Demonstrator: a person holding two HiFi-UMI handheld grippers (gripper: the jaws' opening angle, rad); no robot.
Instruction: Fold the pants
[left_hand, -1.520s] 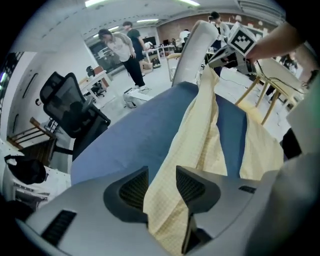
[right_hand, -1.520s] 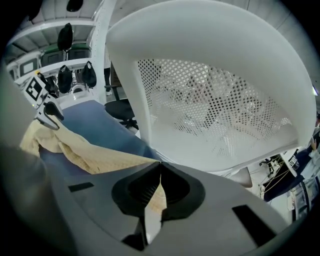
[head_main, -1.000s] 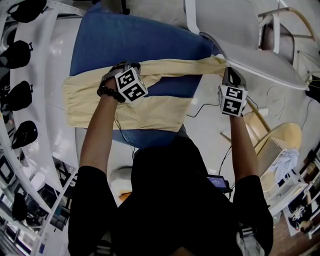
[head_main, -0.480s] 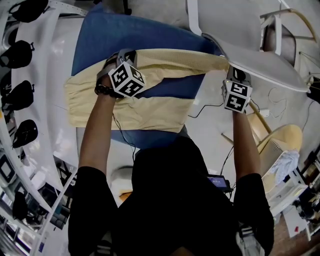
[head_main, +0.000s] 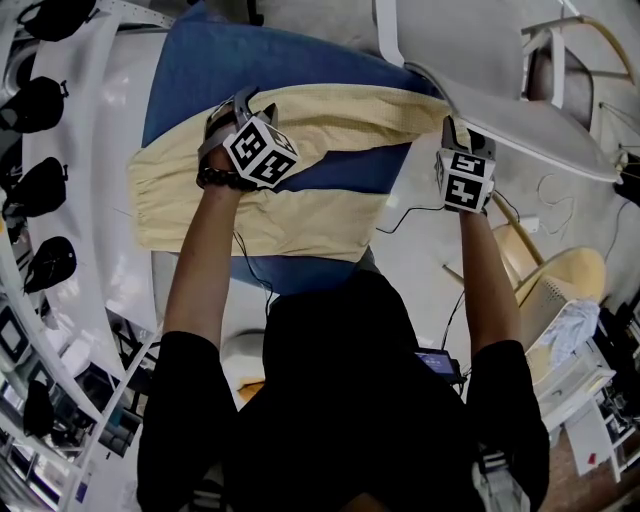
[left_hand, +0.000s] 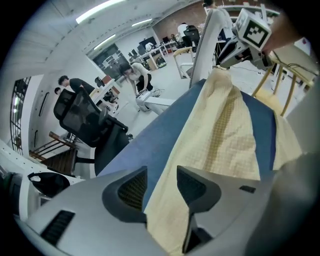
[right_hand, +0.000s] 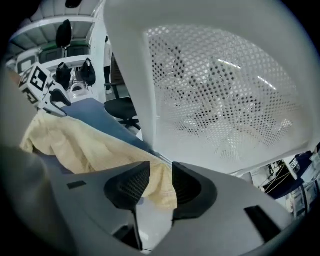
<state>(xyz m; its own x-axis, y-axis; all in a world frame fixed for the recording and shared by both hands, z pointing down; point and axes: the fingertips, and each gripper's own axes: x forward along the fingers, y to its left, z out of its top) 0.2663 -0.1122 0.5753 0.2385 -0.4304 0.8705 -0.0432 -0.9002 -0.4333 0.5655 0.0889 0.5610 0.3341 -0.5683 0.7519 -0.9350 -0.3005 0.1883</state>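
1. On my left gripper (left_hand: 162, 182) the fingers have just been opening; they stand apart, with the pants (left_hand: 220, 140) loose between them.
2. My right gripper (right_hand: 159, 184), also just opening, straddles the leg hem without pressing it.
3. The pants lie across the blue surface (head_main: 260, 70).

Open-plan office: desks (left_hand: 156, 50), swivel chairs (left_hand: 82, 116), ceiling strip lights (left_hand: 102, 9).

pale yellow pants (head_main: 300, 215) lying flat across the blue tabletop (head_main: 230, 70), waistband on the left, legs split in a V toward the right
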